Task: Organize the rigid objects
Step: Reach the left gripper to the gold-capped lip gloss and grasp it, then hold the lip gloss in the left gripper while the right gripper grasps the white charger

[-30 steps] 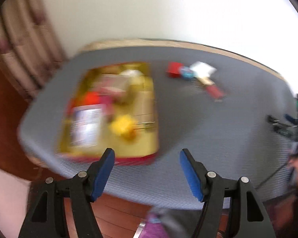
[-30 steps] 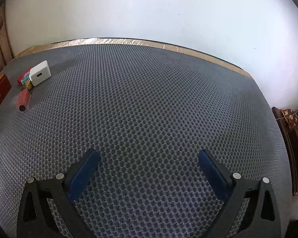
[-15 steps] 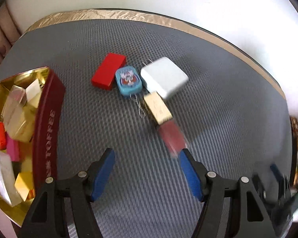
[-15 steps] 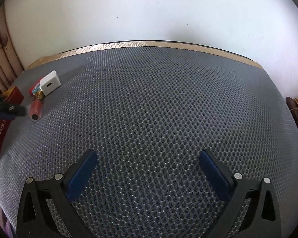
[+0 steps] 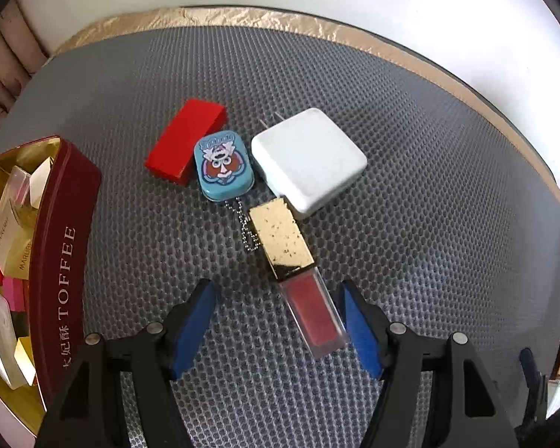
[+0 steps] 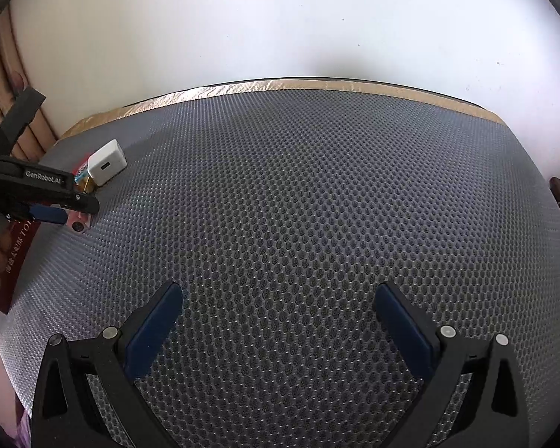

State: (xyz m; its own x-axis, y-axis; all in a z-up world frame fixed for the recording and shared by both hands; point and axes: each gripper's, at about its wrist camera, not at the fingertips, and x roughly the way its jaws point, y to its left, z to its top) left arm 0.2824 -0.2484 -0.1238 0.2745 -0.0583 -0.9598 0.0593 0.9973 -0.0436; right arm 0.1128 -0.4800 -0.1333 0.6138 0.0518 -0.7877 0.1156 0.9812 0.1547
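In the left wrist view a lip gloss tube (image 5: 302, 283) with a gold cap and red body lies on the grey mat. My left gripper (image 5: 276, 321) is open, and the tube's red end lies between the blue pads, close to the right one. Beyond it lie a white charger (image 5: 310, 160), a blue cartoon tin (image 5: 223, 166) with a bead chain, and a red box (image 5: 184, 142). The dark red toffee tin (image 5: 56, 261) at left holds several small boxes. My right gripper (image 6: 280, 328) is open and empty over bare mat.
The right wrist view shows the left gripper (image 6: 56, 209) at far left by the charger (image 6: 106, 162), with the grey mat (image 6: 317, 205) stretching right. A gold-taped table edge (image 5: 466, 74) and white wall lie behind. A curtain hangs at left.
My left gripper has swung from over the toffee tin to the loose objects and come down around the lip gloss tube. My right gripper has barely moved.
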